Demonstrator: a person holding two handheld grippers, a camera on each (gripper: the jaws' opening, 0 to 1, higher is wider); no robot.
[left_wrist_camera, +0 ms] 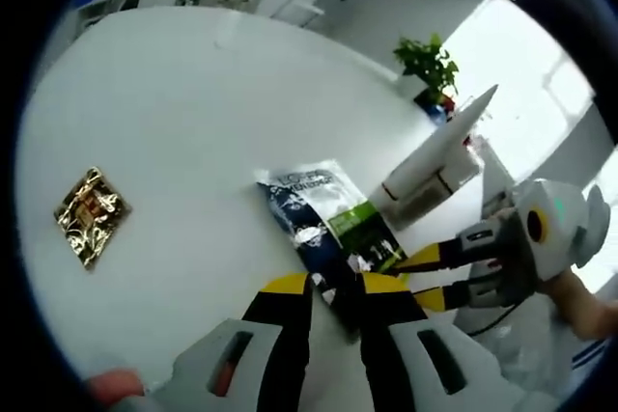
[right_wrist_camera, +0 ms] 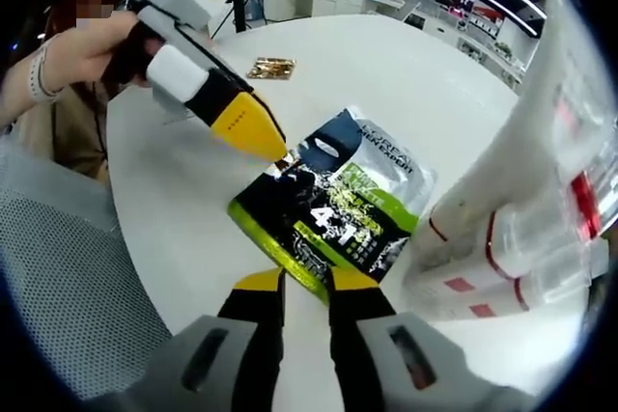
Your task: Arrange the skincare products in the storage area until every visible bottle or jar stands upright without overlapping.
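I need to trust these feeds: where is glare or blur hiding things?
Left gripper view: the window behind the plant is blown out white, and the pouch shows foil glare. Right gripper view: the white tubes loom close and soft, while the pouch print reads sharply.

Your left hand-held gripper (left_wrist_camera: pixel 336 288) pinches the dark pouch's (left_wrist_camera: pixel 331 225) near edge on the white worktop (left_wrist_camera: pixel 193 123); the gold packet (left_wrist_camera: pixel 90 214) lies far left.

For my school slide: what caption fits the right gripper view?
Two grippers pinch a dark green packet on a white table.
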